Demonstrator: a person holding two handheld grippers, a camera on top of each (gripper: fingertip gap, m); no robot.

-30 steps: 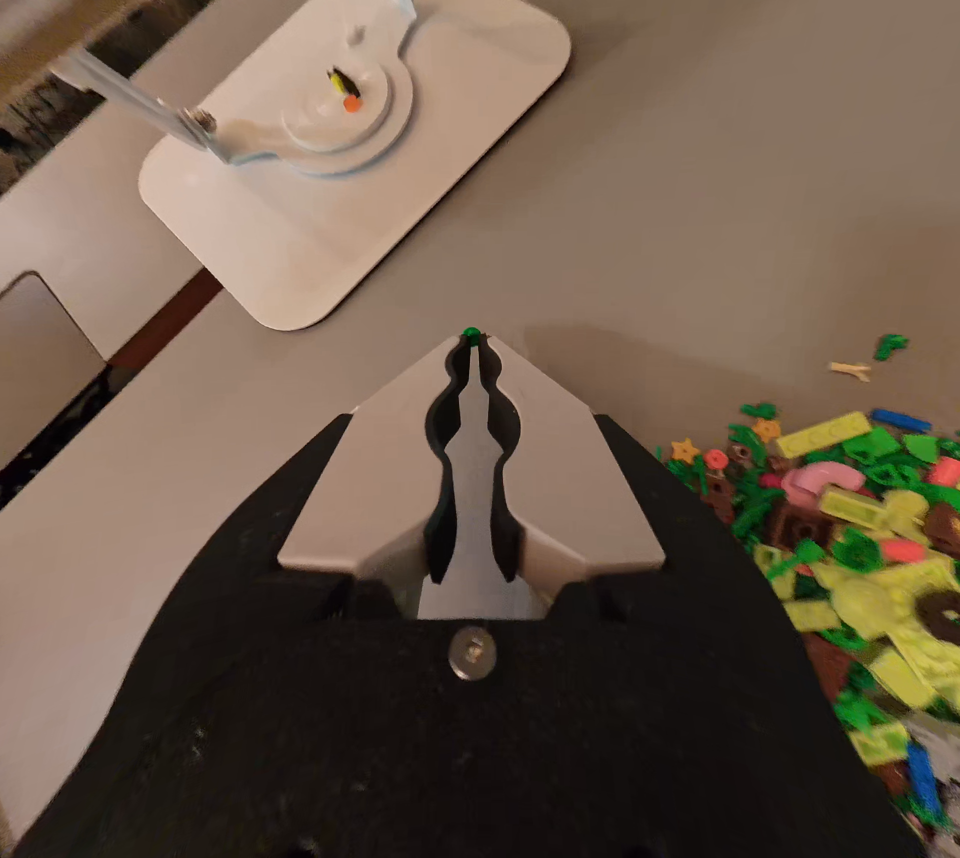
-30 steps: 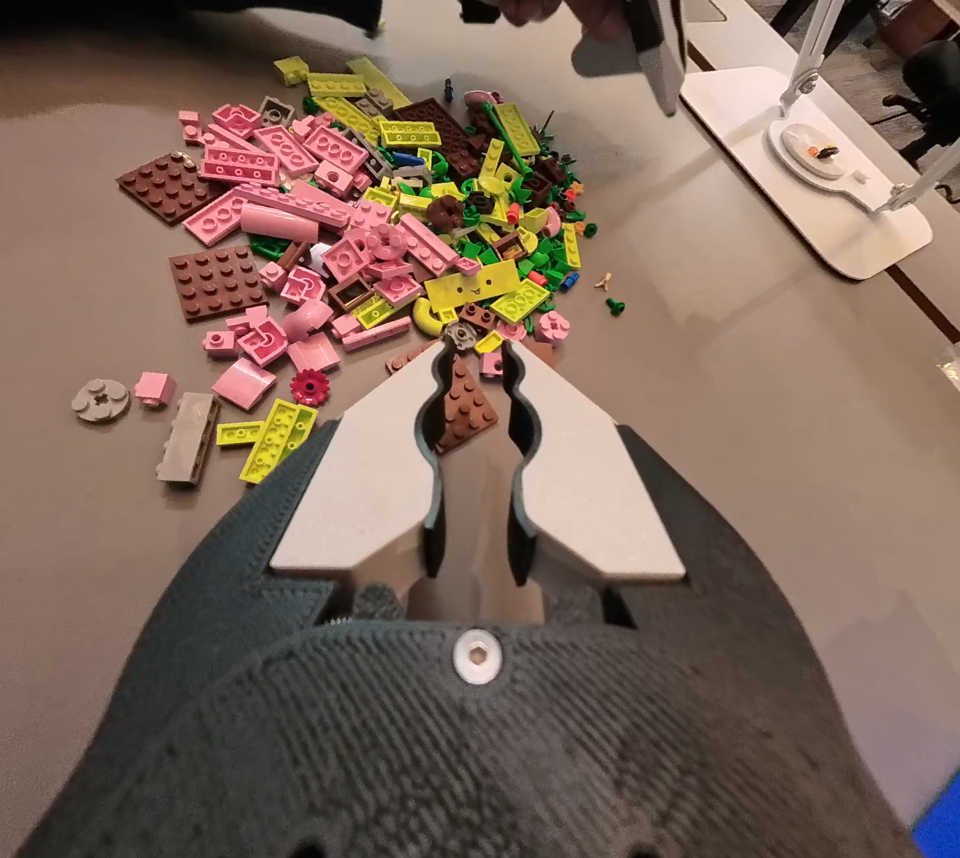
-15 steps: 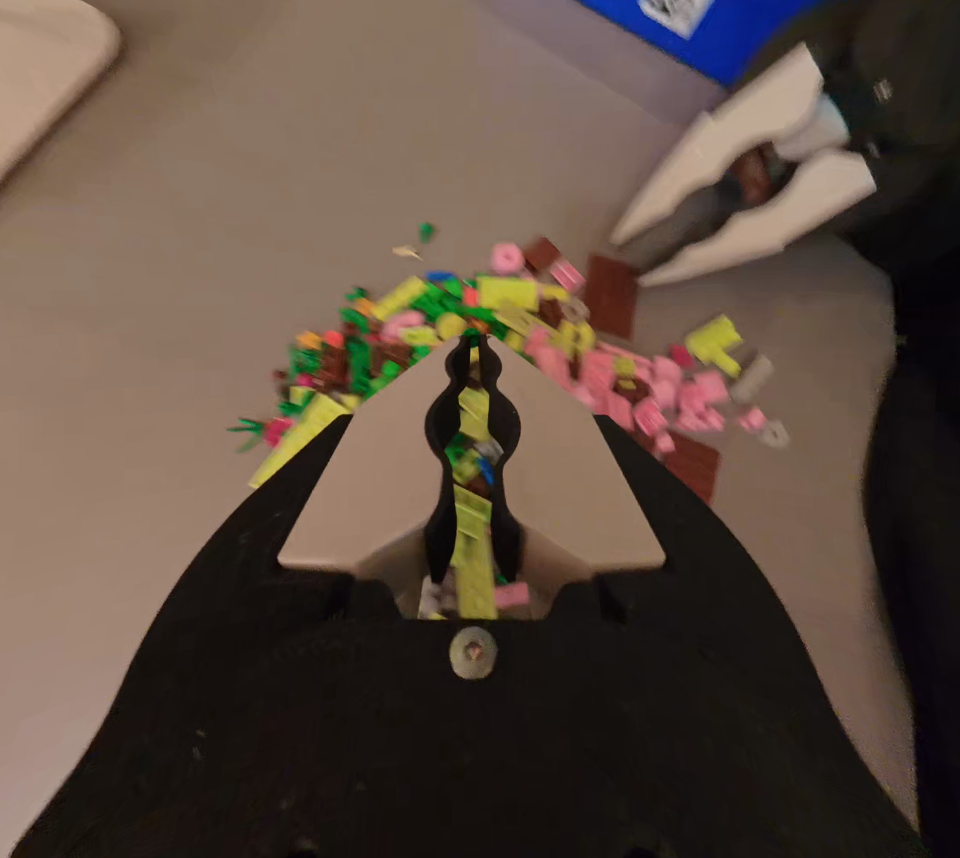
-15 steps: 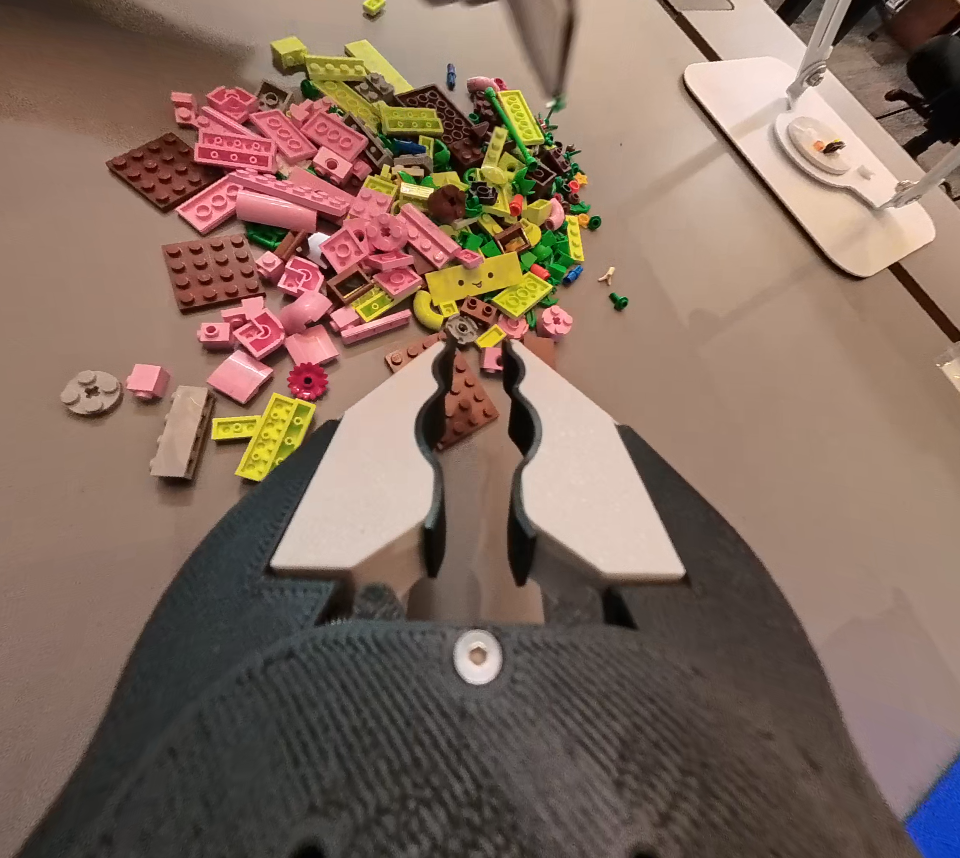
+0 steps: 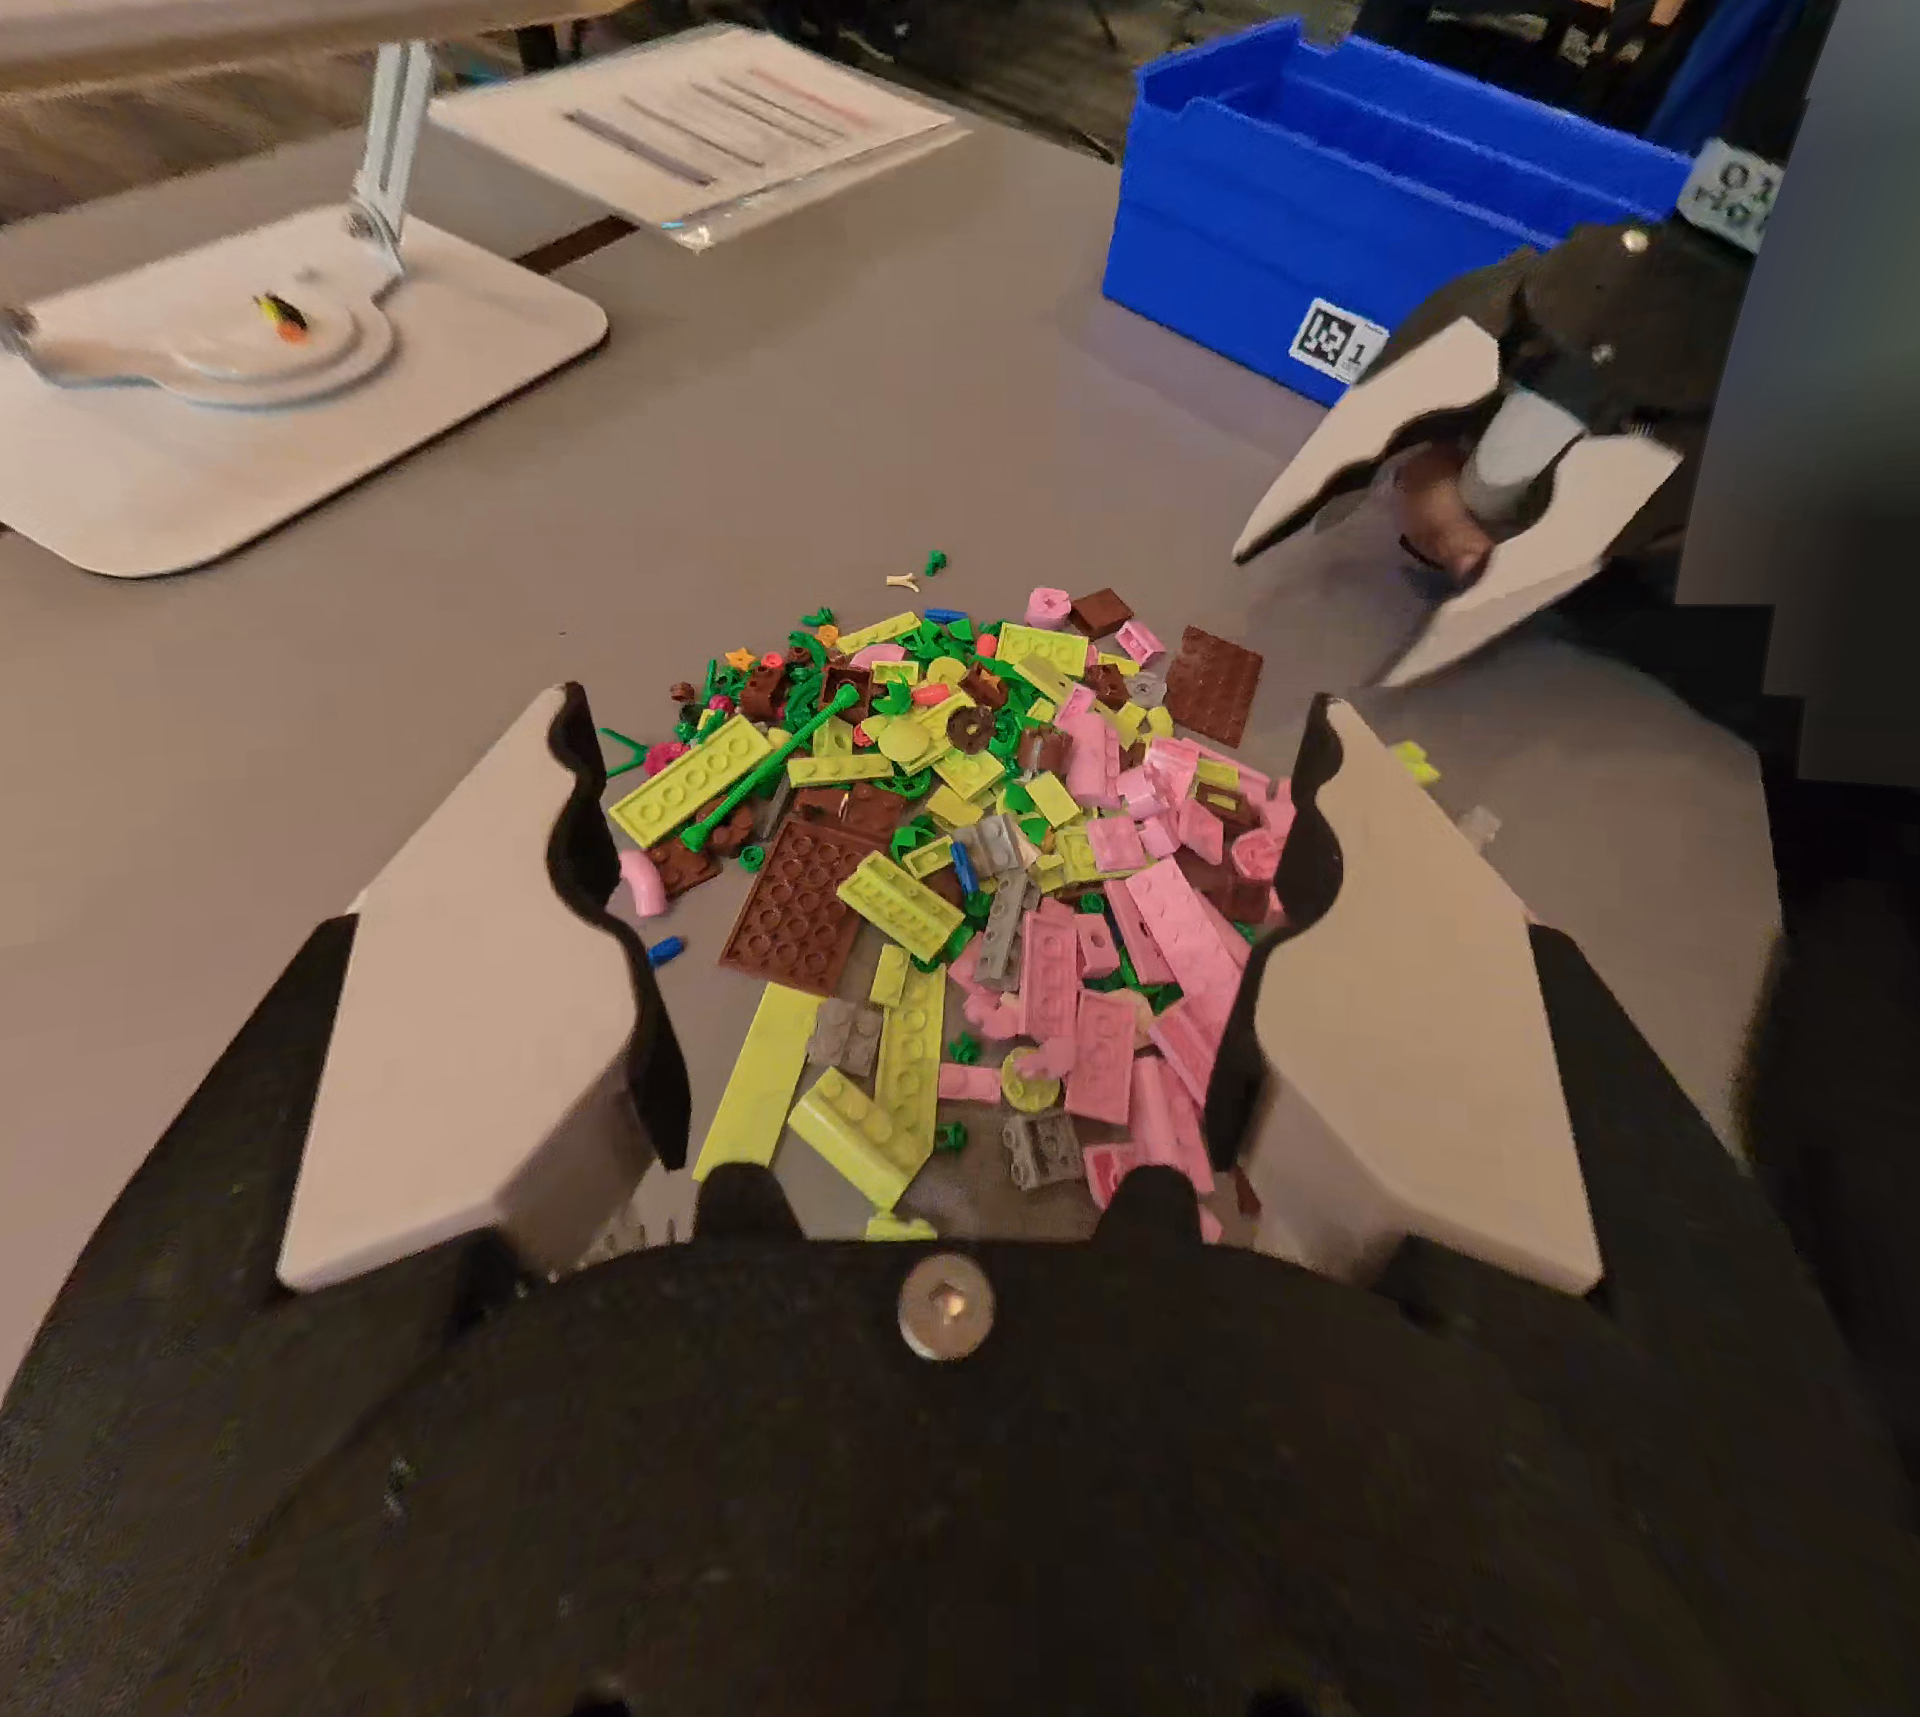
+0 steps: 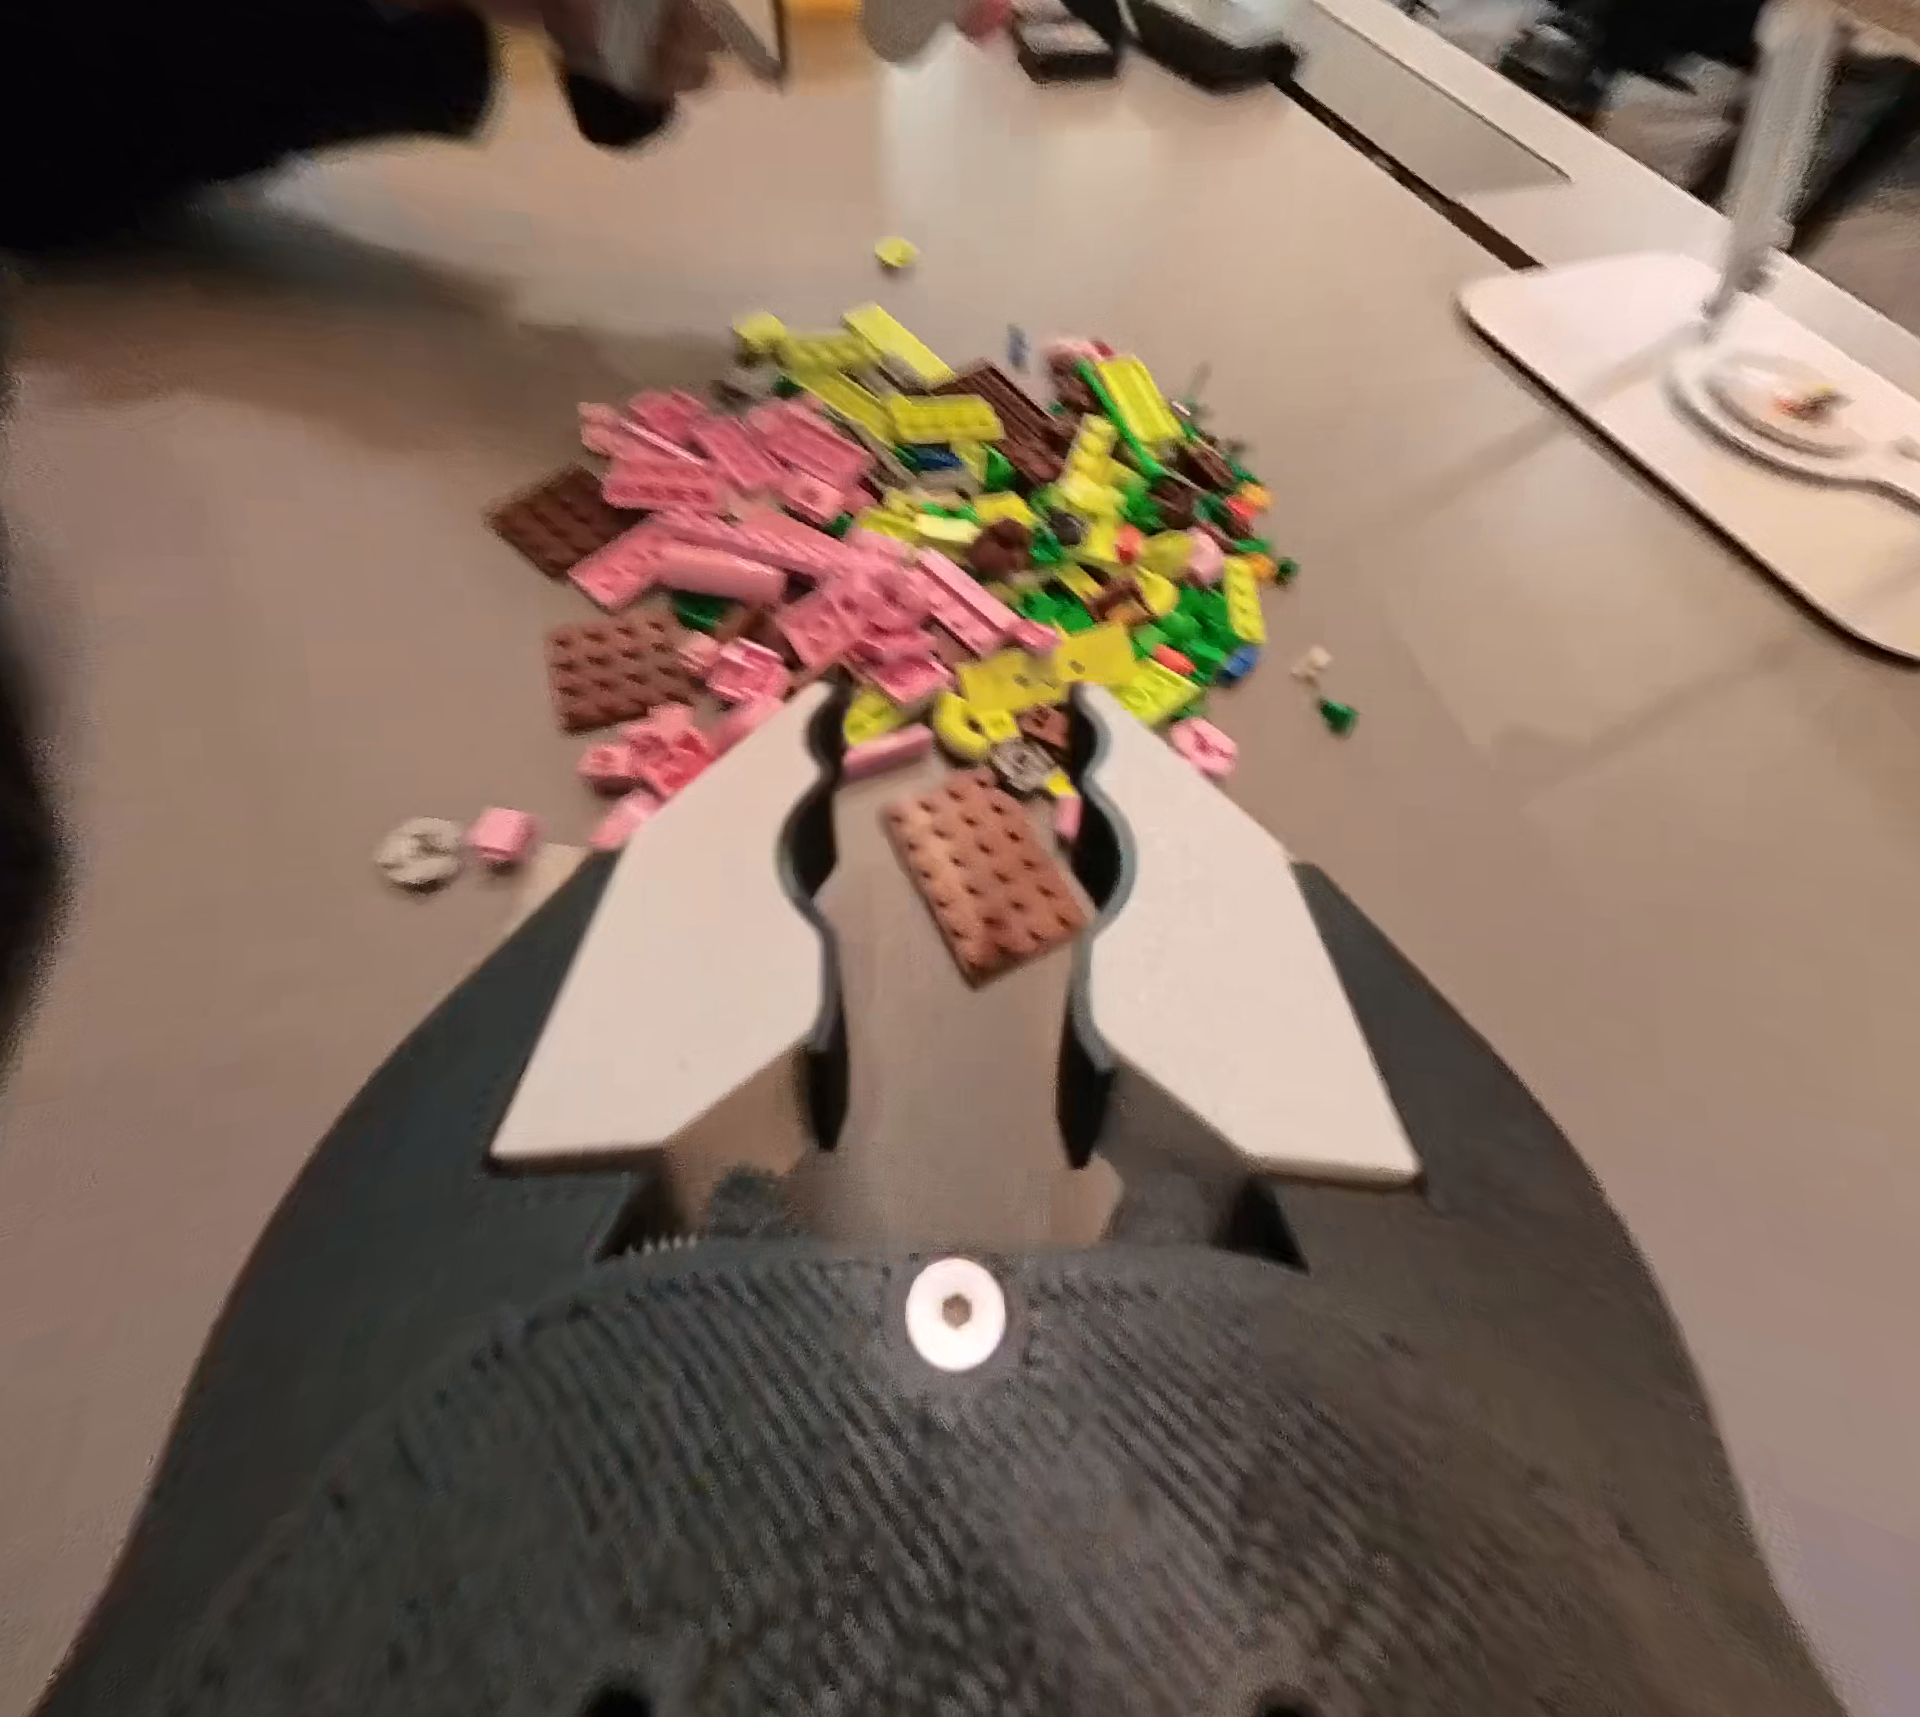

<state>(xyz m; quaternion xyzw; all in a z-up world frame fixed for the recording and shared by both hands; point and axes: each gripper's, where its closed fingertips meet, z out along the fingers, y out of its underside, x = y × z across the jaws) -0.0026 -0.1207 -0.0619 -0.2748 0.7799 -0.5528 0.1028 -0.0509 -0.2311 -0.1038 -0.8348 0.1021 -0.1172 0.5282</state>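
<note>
A pile of small toy bricks (image 5: 977, 857), pink, lime, green and brown, lies on the grey table (image 5: 831, 420). My left gripper (image 5: 945, 711) hangs over the near side of the pile with its jaws wide open and empty. My right gripper (image 6: 951, 699) is open and low at the pile's (image 6: 914, 545) edge. A brown studded plate (image 6: 982, 872) lies on the table between its fingers, close to the right one. The left wrist view shows the right gripper (image 5: 1317, 618) open at the far right of the pile. The right wrist view is blurred.
A blue bin (image 5: 1351, 213) stands behind the pile at the right. A white stand base (image 5: 260, 400) with an angled arm sits at the left, and it also shows in the right wrist view (image 6: 1662, 420). A sheet in a clear sleeve (image 5: 707, 119) lies behind.
My left gripper swung from the white stand to over the pile and opened wide; the small green piece at its tips is gone. My right gripper opened a little wider.
</note>
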